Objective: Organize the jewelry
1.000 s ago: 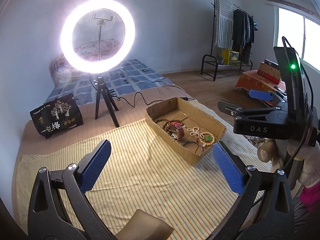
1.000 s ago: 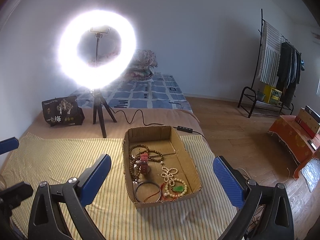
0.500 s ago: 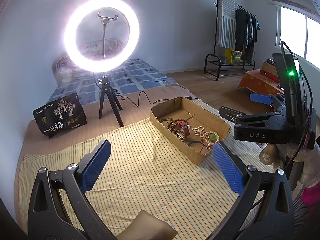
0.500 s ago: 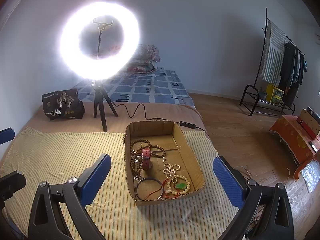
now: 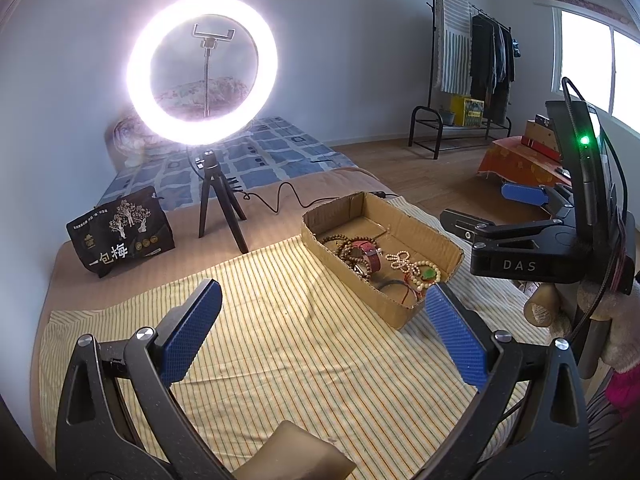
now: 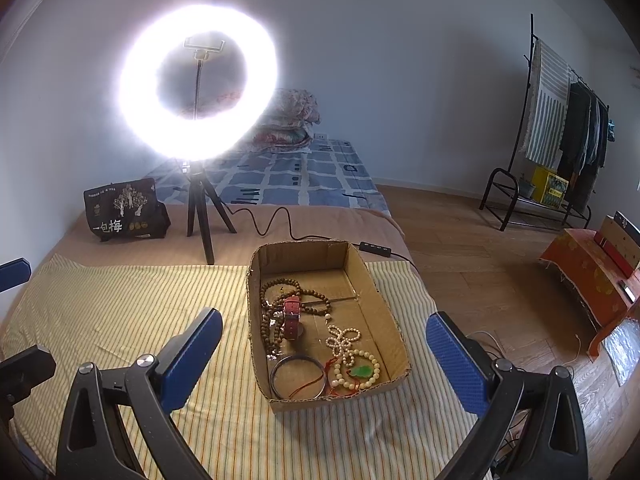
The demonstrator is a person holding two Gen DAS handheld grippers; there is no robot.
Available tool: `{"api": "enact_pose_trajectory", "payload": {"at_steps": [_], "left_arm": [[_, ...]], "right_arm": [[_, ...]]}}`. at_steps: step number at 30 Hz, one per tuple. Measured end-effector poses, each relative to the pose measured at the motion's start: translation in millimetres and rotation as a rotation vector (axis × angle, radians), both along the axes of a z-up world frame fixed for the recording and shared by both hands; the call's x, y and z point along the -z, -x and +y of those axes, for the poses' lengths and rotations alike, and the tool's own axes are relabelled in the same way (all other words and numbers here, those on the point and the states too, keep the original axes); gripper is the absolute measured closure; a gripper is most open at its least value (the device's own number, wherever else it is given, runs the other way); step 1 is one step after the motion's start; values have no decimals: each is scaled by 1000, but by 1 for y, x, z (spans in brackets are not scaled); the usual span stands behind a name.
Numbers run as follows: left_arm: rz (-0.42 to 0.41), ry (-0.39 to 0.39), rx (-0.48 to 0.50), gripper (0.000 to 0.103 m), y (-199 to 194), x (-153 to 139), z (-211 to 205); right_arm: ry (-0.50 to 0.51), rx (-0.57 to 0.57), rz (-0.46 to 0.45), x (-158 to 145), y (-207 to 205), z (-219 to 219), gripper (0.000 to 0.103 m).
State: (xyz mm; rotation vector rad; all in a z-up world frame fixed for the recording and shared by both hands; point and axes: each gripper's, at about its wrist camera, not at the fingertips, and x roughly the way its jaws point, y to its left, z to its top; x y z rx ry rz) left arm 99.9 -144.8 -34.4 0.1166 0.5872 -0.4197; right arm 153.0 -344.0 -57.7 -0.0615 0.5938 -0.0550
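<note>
cardboard box (image 6: 392,332) nearer in both views | left gripper (image 5: 324,332), right gripper (image 6: 324,356) wide, empty

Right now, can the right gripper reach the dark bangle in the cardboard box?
Probably yes: the right gripper is open, the dark bangle lies uncovered at the cardboard box's near end, and nothing stands between.

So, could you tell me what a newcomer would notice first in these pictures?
The glowing ring light on its tripod at the far edge of the bed dominates. Next comes the cardboard box on the striped cloth, holding tangled bead bracelets, with both grippers open nearby.
</note>
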Motion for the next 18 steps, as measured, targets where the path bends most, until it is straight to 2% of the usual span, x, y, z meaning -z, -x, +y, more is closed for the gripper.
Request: {"api": "enact_pose_trajectory", "payload": {"at_steps": [18], "left_arm": [[-9,-5,9,0,2,2,1]], "right_arm": [[4,-10,1,-1,2,3,0]]}}
